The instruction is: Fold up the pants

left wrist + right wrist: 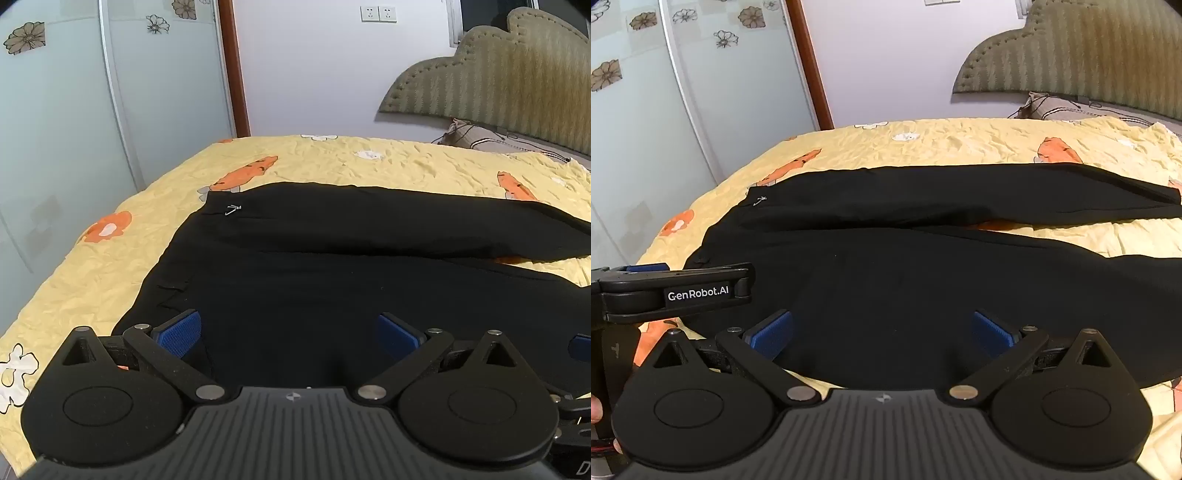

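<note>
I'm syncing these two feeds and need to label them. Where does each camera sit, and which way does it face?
Left wrist view: sits on the left gripper, looking forward over the waist end of the black pants towards the headboard; its own blue pads stand apart.
Right wrist view: sits on the right gripper, facing the same way over the nearer pant leg; the left gripper shows at its left edge.
Shared: pants, yellow bedspread, headboard, wardrobe doors.

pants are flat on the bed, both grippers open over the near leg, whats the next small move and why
Probably lower both grippers and close the fingers on the near edge of the pants: left gripper and right gripper are open and hold nothing, and the two legs lie side by side, unfolded.
</note>
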Demonstrator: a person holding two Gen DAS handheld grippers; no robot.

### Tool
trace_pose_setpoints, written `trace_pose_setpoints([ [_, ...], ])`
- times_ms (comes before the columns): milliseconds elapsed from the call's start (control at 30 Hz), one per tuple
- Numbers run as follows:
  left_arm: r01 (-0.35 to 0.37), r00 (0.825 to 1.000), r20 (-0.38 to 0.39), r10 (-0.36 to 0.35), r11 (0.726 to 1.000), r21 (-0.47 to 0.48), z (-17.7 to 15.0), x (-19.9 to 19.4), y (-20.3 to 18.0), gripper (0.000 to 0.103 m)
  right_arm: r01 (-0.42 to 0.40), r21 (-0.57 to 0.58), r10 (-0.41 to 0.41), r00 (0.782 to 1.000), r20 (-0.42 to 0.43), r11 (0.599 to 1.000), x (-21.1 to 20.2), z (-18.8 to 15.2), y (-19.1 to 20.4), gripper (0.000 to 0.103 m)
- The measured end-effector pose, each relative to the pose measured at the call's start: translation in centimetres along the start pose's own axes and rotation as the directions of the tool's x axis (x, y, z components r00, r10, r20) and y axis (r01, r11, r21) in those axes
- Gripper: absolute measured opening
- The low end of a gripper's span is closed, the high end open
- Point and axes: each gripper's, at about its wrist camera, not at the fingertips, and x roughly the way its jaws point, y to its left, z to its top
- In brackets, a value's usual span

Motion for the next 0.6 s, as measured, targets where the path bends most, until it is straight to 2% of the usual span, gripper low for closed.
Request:
trace_pose_setpoints([
  [167,0.007,1.000,-0.009,-0.007,1.000,-0.013,0.1,0.0,0.4,0.103,0.010,-0.010,-0.010,1.000,-0.002,1.000,-0.2,0.3,1.0,0.103],
  [600,0.019,1.000,0.023,-0.018,1.000,-0.018,-0.5,-0.7,0.6,0.103,0.057,-0.004,-0.057,0.998,-0.014,0.998,1.2,-0.6,0.0,0.103],
])
